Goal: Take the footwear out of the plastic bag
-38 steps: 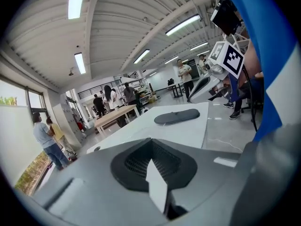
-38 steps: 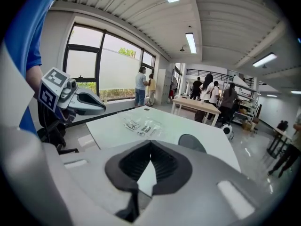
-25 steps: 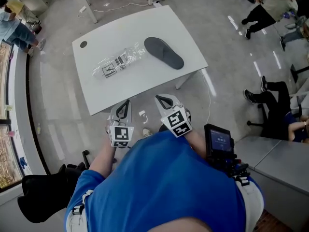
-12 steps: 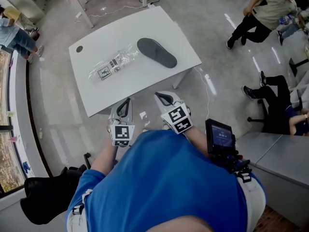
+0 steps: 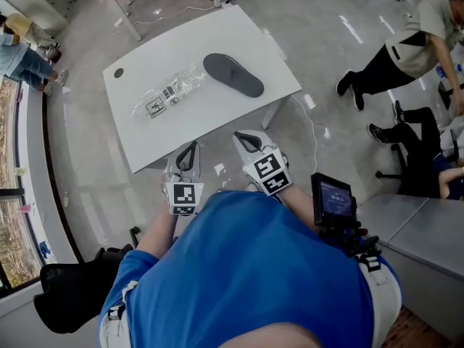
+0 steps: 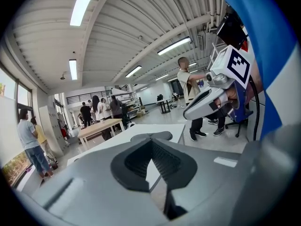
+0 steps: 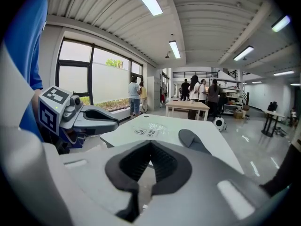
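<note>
1. The left gripper (image 5: 187, 155) is held low in front of the person's blue shirt (image 5: 246, 267), just short of the near edge of the white table (image 5: 181, 133). Its jaws are pressed together with nothing between them.
2. The right gripper (image 5: 247, 142) sits just to the right of it, also off the table. Its jaws are closed tight and it holds nothing.
3. The dark grey slipper (image 5: 233, 75) lies flat on the far right part of the tabletop, outside the bag. It runs lengthwise from far left to near right.
4. The clear plastic bag (image 5: 165, 94) lies just left of the slipper. It is crumpled flat, with a printed label toward its left end.
5. The bag's right end comes close to the slipper's far end; I cannot tell whether they touch.
6. Both grippers are well apart from the slipper and the bag, with bare tabletop between.
7. A small dark round spot (image 5: 118, 72) marks the far left corner of the table.
8. A black device with a lit screen (image 5: 334, 199) sits at the person's right side.
9. A wooden table (image 7: 188, 105) stands farther back in the room with people around it. Another person (image 5: 406, 46) is on the floor to the far right.
</note>
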The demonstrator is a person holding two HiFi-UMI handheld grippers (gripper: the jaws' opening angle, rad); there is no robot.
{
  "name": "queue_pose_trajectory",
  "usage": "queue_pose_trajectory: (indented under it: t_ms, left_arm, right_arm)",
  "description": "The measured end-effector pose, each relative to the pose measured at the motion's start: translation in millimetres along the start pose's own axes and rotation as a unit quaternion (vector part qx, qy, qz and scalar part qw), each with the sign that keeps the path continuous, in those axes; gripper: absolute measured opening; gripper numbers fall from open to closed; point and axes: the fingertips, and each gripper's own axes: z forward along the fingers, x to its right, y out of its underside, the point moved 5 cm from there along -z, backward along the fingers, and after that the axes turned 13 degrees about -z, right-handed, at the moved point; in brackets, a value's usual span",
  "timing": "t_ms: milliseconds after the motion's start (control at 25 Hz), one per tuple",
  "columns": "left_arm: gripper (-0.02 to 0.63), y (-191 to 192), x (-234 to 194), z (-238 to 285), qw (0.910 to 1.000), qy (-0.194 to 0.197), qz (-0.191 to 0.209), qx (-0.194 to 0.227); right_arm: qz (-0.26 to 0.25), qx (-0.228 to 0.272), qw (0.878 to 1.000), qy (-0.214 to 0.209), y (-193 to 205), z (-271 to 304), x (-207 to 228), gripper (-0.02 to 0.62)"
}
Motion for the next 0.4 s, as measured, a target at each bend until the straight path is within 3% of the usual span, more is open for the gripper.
queue_pose_trajectory:
  t_ms: [400]
  left_arm:
    - [0.008,-3.6,17.0,10.1,1.0000,0.001,0.007,-0.004]
  right_arm:
    - [-0.008,0.003,1.000,0.000,8.5,-10.5,12.4,0.003]
